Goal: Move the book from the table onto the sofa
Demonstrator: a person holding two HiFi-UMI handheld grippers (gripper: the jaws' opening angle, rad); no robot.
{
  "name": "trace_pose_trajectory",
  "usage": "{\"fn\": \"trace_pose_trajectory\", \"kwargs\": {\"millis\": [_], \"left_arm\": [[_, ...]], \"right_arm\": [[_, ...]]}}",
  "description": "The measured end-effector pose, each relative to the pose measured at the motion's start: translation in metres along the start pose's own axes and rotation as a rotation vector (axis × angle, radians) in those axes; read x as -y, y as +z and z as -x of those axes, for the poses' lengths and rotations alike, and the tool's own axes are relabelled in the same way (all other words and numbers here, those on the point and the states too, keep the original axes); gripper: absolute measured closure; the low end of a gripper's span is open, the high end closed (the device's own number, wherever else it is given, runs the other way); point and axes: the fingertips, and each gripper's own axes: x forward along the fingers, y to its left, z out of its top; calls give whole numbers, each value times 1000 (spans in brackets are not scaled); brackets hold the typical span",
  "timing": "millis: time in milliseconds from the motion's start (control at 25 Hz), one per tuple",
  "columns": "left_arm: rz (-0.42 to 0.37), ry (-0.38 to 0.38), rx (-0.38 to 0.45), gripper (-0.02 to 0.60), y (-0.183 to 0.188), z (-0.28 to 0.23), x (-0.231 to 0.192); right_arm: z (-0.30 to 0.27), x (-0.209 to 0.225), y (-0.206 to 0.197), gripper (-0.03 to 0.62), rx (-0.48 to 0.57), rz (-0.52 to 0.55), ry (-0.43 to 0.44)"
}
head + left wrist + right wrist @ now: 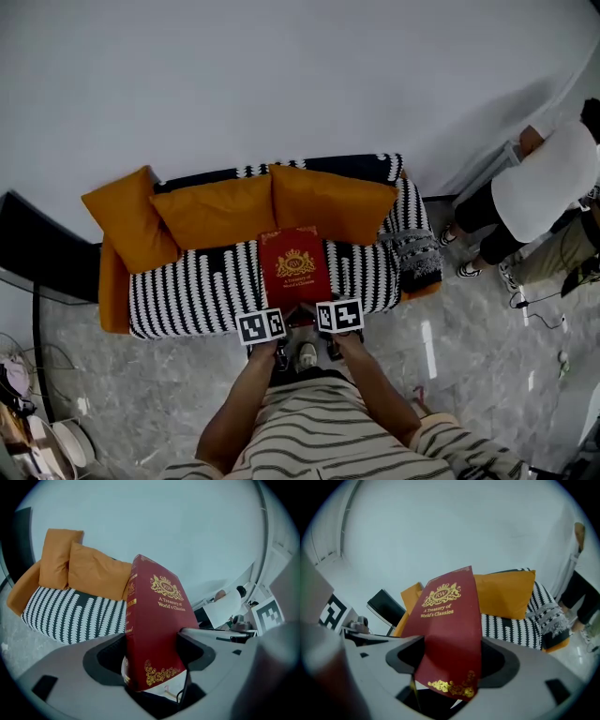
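Head view: book [293,265]; "A Treasury of World's Classics".

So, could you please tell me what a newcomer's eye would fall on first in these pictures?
The red, gold-crested book stands out first, clamped at its near edge by the left gripper and right gripper. Behind it is the black-and-white striped sofa with orange cushions, and a person in a white top is at the far right.

We record a plain white wall [281,75] and glossy grey marbled floor [469,366]. A black-and-white sofa [187,286] with orange cushions [217,212] stands against the wall, a dark table [37,248] beside it.
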Motion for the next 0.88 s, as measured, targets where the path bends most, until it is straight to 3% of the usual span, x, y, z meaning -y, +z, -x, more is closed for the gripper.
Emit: {"fn": "trace_pose_trajectory", "kwargs": {"millis": [400,880], "left_arm": [[18,6,-77,235,28,-25,-48],[48,1,-142,235,31,-70,-79]], "right_arm": [[-58,-7,15,233,-49,-48,-8],[-108,12,10,233,-97,-73,-26]]}}
